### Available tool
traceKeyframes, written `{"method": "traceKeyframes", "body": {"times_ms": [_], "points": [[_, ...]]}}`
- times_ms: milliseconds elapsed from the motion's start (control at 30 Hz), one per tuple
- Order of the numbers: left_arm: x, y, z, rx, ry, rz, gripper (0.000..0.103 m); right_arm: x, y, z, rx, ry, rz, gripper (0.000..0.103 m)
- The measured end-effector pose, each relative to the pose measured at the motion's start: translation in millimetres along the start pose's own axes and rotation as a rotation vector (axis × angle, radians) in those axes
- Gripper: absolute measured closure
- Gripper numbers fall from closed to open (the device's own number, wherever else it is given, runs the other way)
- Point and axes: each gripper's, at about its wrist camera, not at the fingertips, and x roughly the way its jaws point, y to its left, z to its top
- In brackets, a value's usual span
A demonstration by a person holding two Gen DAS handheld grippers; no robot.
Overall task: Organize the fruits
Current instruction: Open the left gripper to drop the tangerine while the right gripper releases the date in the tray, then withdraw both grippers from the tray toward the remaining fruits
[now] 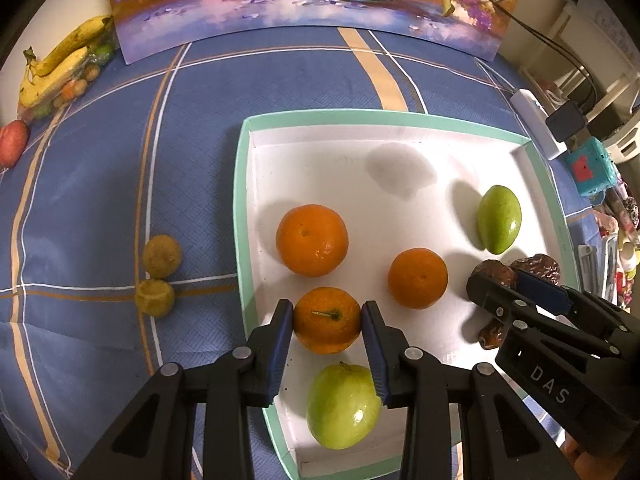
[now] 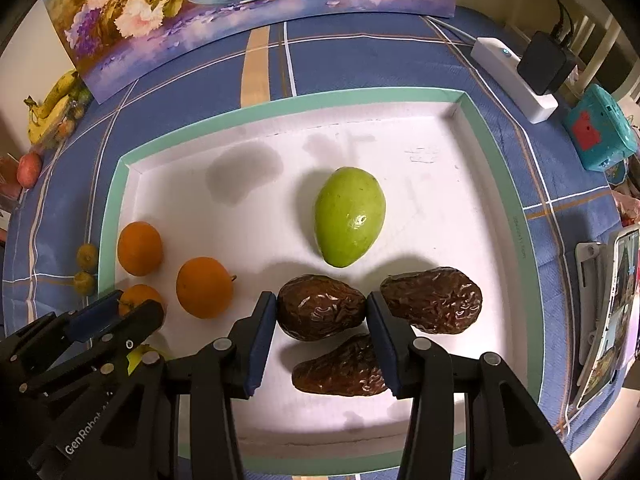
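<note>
- Left gripper (image 1: 327, 320) clamps stemmed orange (image 1: 327, 320) btw both pads, inside white tray (image 1: 320, 160).
- Right gripper (image 2: 321, 312) grasps wrinkled dark-brown fruit (image 2: 321, 312), same tray, near green fruit (image 2: 350, 216).

Both fisheye views looking steeply down along own jaws, close above the white tray (image 1: 244, 216) (image 2: 108, 216) on the blue-checked surface (image 1: 100, 168) (image 2: 520, 128). Left over the oranges, right over the wrinkled brown fruits. Shared: tray, floral painting (image 1: 304, 0) (image 2: 248, 12).

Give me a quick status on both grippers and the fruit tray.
Left gripper shut on stemmed orange. Right gripper shut on wrinkled brown fruit. Both inside tray. Neighbouring fruit close, nothing blocking.
</note>
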Motion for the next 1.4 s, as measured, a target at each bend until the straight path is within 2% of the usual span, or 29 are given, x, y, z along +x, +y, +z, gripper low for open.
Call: {"method": "traceKeyframes", "body": {"times_ms": [267,400,733,1167,1233,1300,1333,1400], "points": [[1,-6,6,0.004,0.001,0.003,0.063,-6,3,2,-0.010,-0.009,0.000,0.055],[-14,-6,10,0.006,-0.033,-0.011,0.063,-17,2,2,-0.011,-0.034,-0.001,0.055],[-56,15,16,-0.026,-0.134,-0.028,0.063,-49,6,8,-0.019,-0.124,0.004,0.055],[-59,55,14,-0.128,-0.150,0.024,0.063,-51,13,6,-0.036,-0.131,0.003,0.055],[-58,62,13,-0.148,-0.149,0.037,0.059,-51,15,6,-0.039,-0.134,0.003,0.055],[-58,69,12,-0.168,-0.151,0.054,0.036,-51,17,6,-0.046,-0.141,0.005,0.049],[-58,71,11,-0.174,-0.156,0.063,0.034,-51,19,6,-0.050,-0.143,0.002,0.040],[-59,76,10,-0.180,-0.159,0.088,0.029,-51,21,5,-0.054,-0.147,-0.004,0.036]]}}
